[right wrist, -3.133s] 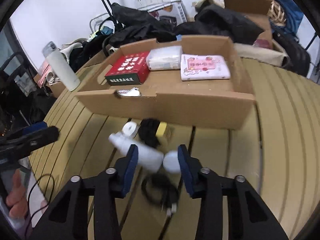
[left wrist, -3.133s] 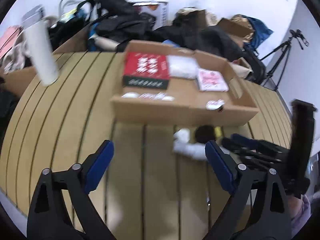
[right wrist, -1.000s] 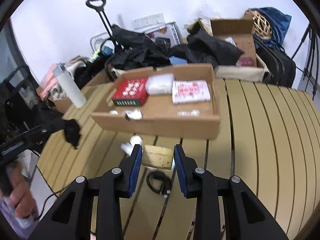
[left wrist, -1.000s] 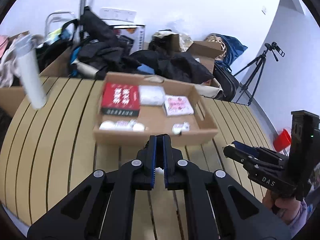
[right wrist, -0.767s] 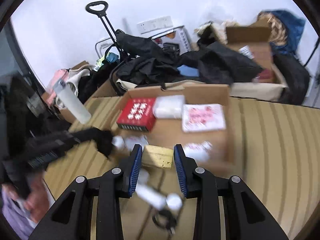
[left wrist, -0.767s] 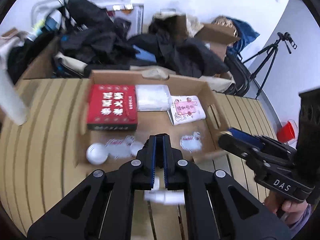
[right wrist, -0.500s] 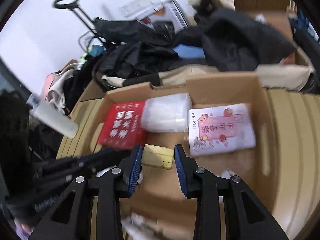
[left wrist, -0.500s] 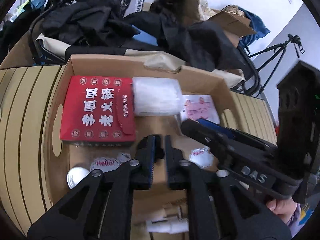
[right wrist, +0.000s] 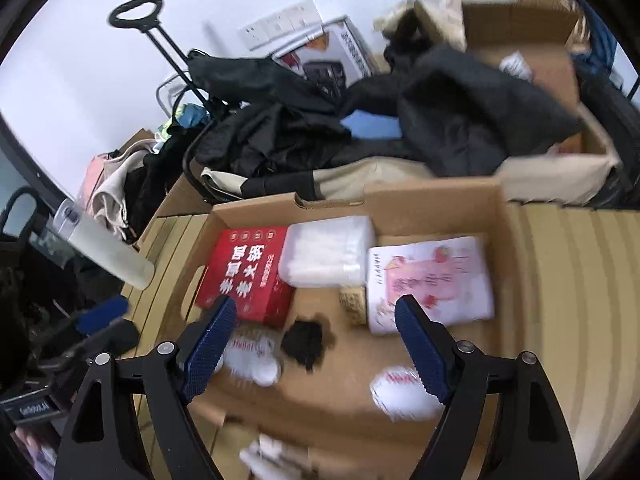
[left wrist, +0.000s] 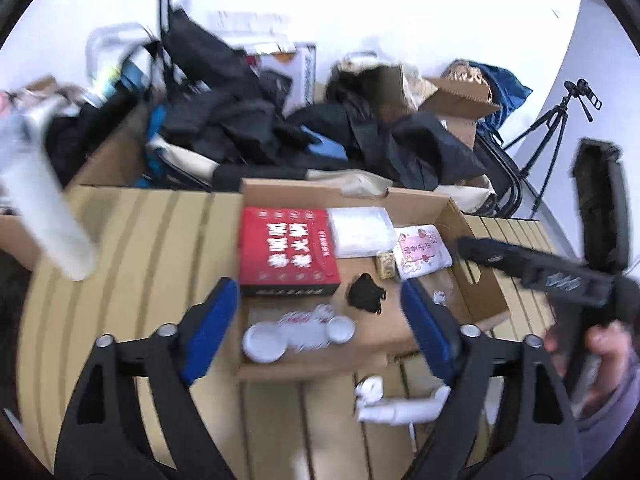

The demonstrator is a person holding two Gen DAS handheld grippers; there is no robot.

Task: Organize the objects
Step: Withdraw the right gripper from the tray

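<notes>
An open cardboard box (left wrist: pixel 312 364) on the slatted table holds a red carton (left wrist: pixel 286 254), a clear plastic case (left wrist: pixel 360 230), a pink packet (left wrist: pixel 420 250) and white round packs (left wrist: pixel 262 338). A small black bundle (left wrist: pixel 364 294) and a small tan box (left wrist: pixel 386 264) lie loose on its floor. My left gripper (left wrist: pixel 320 320) hangs over the box's front, jaws opening, nothing pressed between the pads. My right gripper (right wrist: pixel 316 340) hovers above the black bundle (right wrist: pixel 304 338) and tan box (right wrist: pixel 354 304), jaws opening too and gripping nothing.
A white bottle (left wrist: pixel 400 404) lies on the table just in front of the box. A white tumbler (right wrist: pixel 108 252) stands at the table's left. Bags, dark clothes and more cartons (right wrist: pixel 520 60) pile up behind. A tripod (left wrist: pixel 552 132) stands at the far right.
Both grippers went from shut to wide open. The black bundle left the left jaws and the tan box left the right jaws; both now lie in the box. The left gripper pulled back.
</notes>
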